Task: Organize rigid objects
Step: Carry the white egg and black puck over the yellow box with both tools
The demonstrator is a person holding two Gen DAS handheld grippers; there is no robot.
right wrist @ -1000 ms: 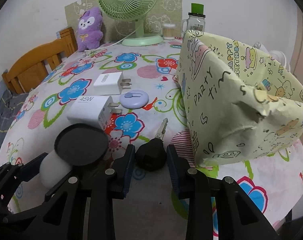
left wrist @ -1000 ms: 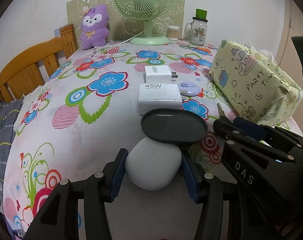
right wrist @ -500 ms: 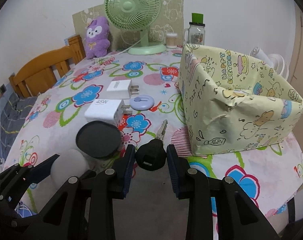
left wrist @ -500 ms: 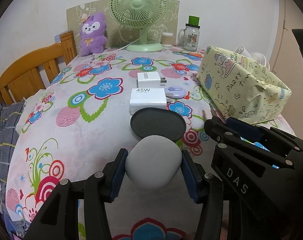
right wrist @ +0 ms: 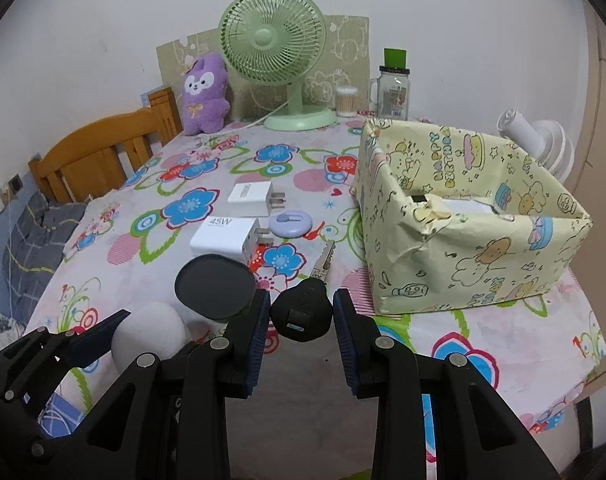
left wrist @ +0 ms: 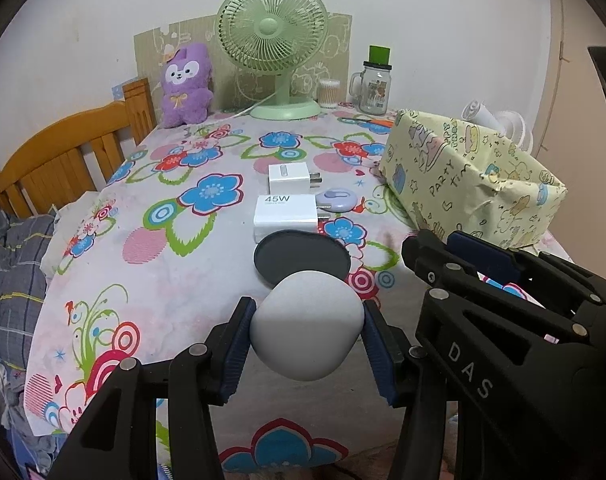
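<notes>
Both grippers loaded and clear of the table, box is the likely drop spot.

Left gripper [left wrist: 306, 346] is clamped on a white pebble-shaped case [left wrist: 306, 326], held above the near table edge; right gripper [right wrist: 301, 322] is clenched on the black head of a key [right wrist: 301, 311], blade pointing toward the box [right wrist: 463, 256], probably so each item can go straight in. The box, wrapped in yellow party paper, is open-topped, something white inside, not identifiable. Left of the box on the table: purple round gadget [right wrist: 291, 222], two white chargers [right wrist: 227, 236] [right wrist: 250, 196], black round lid [right wrist: 215, 286]. Flowered tablecloth [left wrist: 143, 264]. Behind the box by the wall: green fan [left wrist: 273, 36], jar [left wrist: 374, 88], purple plush [left wrist: 186, 86]. Wooden chair [left wrist: 63, 160] far left of the box.
</notes>
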